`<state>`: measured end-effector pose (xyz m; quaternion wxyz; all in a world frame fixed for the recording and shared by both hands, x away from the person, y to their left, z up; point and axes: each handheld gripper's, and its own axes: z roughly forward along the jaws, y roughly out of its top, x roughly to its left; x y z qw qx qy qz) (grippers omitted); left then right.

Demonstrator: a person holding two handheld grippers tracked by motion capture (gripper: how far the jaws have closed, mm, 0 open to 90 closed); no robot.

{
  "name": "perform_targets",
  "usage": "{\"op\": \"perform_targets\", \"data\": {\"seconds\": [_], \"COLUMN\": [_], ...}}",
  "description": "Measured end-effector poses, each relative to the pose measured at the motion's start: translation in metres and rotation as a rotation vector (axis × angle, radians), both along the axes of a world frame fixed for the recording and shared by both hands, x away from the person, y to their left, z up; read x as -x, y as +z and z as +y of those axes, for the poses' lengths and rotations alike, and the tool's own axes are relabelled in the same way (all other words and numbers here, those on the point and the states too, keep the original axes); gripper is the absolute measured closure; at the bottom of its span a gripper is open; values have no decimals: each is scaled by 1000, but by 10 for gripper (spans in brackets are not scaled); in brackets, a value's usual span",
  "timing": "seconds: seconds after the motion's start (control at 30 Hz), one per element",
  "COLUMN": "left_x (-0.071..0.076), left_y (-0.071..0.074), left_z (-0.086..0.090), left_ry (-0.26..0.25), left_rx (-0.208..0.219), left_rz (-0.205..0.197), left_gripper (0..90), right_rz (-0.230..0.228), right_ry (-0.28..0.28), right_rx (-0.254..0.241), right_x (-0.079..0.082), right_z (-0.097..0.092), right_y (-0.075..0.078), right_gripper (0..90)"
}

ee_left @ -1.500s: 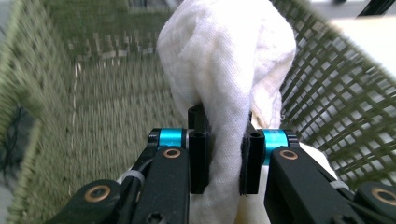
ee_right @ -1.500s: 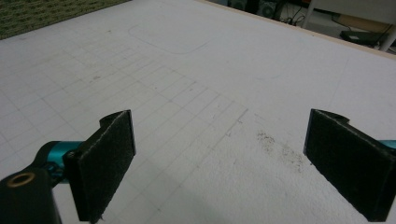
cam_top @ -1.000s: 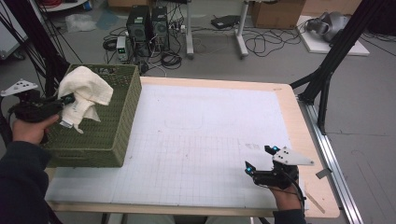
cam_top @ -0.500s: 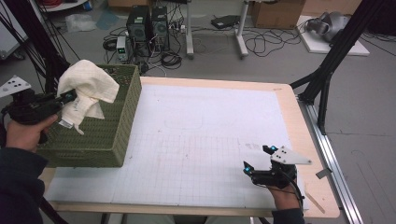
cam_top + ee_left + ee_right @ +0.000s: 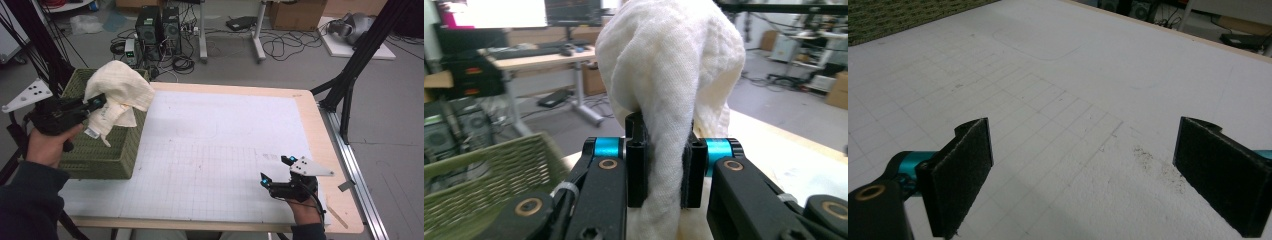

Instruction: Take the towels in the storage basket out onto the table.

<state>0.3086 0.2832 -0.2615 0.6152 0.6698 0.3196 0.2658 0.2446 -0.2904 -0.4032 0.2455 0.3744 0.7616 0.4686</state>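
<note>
The left gripper has its two black jaws pinched hard onto a cream towel, and the left gripper view puts us right on it: the cloth runs as a gathered band straight down between the pads, squeezed narrow there, then billows out above the fingertips into a big rounded hood that drapes over both sides of them. Below the pads, more cloth trails down toward the gripper body. In the high view, the left gripper points toward the table with the towel bunched over its tip, folds hanging loose beneath the fingers, one corner dangling lowest. The bundle hangs in the air, clear of everything under it.

Directly below and behind those fingers sits the green woven basket, its rim just under the hanging cloth, its wall showing low to the left of the jaws in the left gripper view. The left hand grips the handle at the basket's outer side.

Across the white gridded mat, well apart from the towel, the right gripper rests low near the table's front edge. Its jaws stand spread wide, pads far apart, nothing but bare mat between them.
</note>
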Motion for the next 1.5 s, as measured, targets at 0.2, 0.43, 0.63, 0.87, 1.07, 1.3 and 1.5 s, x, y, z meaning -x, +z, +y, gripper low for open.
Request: {"op": "perform_targets", "data": {"seconds": [0.2,0.43,0.63,0.87,1.07,1.3,1.5], "left_x": [3,4,1,-4,-9,-11,-15], "left_y": [4,-3,-17,-45,-71,-102,-129], "left_z": [-32,-72,-103,-145,-178,-206,-227], "left_ry": [-84,-179,-242,-304,-358,-416,-448], "left_rx": [10,-1,6,-13,-52,-60,-90], "left_rz": [-21,-12,10,55,102,153,214], "left_gripper": [780,780,779,775,773,771,761], "right_rz": [-2,-2,-9,-6,-7,-5,-5], "right_ry": [-2,-7,-6,-12,-12,-21,-26], "right_rx": [0,-1,-4,-7,-3,-5,-8], "right_x": [0,1,1,1,1,1,1], "right_z": [0,-2,-4,-6,-6,-9,-11], "right_y": [1,1,1,1,1,1,1], "right_gripper": [83,82,82,83,83,82,83]}}
